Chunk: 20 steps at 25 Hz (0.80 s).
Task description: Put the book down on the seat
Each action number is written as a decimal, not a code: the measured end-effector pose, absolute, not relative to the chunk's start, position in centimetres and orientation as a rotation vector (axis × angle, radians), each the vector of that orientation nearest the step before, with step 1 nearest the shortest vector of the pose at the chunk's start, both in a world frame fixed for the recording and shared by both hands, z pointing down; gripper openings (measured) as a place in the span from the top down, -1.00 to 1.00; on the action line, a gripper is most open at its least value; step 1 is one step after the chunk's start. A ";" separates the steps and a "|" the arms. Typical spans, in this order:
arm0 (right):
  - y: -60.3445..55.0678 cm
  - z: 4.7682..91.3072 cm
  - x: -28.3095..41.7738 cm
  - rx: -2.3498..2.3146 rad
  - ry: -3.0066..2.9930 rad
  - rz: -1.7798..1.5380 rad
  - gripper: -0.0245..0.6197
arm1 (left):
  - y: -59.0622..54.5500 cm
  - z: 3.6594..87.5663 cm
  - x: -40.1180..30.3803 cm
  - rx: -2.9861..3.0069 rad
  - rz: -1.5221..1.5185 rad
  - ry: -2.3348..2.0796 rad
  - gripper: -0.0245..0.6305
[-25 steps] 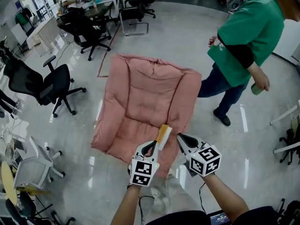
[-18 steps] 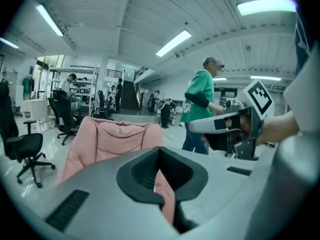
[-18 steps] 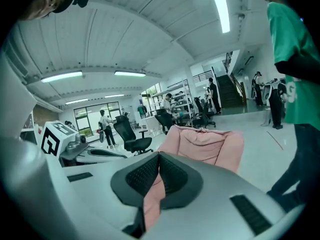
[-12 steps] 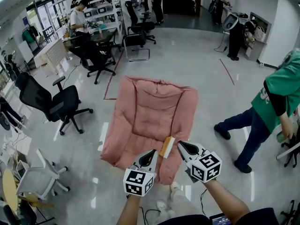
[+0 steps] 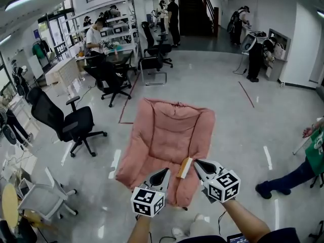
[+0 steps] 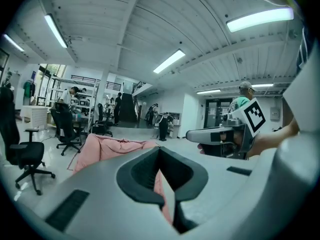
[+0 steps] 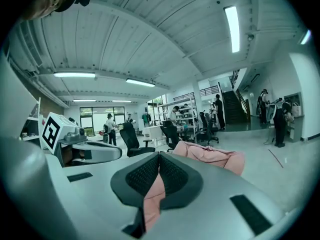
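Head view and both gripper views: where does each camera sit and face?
Head view: on the person's head, facing forward and down at the pink cushioned seat; shows both forearms, left tool gripping a thin yellow book, right tool.
Left gripper view: on left tool, along its shut jaws toward the seat; right tool at right.
Right gripper view: on right tool, likewise; left tool at left.
All three share the seat.
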State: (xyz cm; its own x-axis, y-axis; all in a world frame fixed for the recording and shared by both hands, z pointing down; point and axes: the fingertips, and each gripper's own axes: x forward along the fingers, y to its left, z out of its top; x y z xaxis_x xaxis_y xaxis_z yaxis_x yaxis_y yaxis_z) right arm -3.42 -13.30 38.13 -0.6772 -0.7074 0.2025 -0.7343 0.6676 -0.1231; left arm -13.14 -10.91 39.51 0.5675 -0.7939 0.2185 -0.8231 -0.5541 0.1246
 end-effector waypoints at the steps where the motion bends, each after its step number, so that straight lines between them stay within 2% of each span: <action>1: -13.2 37.8 -3.5 1.191 -2.747 0.280 0.86 | -10.8 39.1 -13.2 2.598 0.196 -1.354 0.91; 10: -12.7 35.2 -3.3 1.193 -2.799 0.212 0.86 | -10.5 36.2 -13.6 2.632 0.136 -1.385 0.91; 20: -10.0 32.3 -0.8 1.176 -2.862 0.157 0.86 | -7.8 33.6 -10.2 2.671 0.097 -1.401 0.91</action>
